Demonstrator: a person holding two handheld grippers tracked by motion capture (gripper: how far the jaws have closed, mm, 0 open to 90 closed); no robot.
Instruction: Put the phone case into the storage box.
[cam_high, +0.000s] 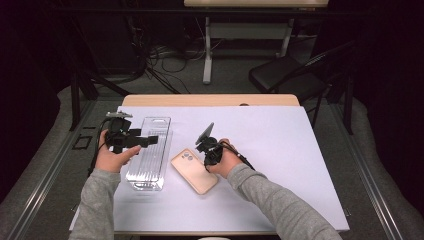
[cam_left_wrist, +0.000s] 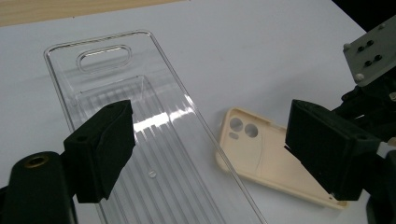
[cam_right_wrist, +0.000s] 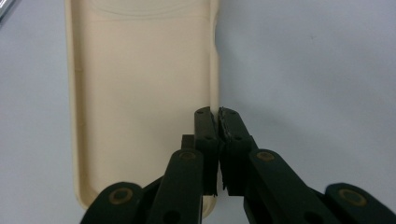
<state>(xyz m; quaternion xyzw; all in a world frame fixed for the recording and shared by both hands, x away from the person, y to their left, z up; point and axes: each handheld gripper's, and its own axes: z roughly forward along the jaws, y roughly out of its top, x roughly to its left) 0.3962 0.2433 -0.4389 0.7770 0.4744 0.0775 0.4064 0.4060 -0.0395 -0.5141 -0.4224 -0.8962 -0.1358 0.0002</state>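
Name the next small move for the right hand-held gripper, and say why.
Probably lift the phone case slightly. The right hand-held gripper has its jaws shut on the case's side wall, while the case lies flat beside the clear tray. The left hand-held gripper hangs open over the tray.

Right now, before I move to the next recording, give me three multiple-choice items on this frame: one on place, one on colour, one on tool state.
1. Where does the phone case lie relative to the clear plastic tray?
A. inside it
B. beside it, on the person's right
C. under it

2. What colour is the phone case?
A. beige
B. blue
C. black

3. How do the left tool jaws stand?
A. shut on the tray
B. shut on nothing
C. wide open

Answers: 1 B, the high view shows the case on the white tabletop next to the tray; 2 A, it is pale beige; 3 C, a broad gap separates the jaws over the tray.
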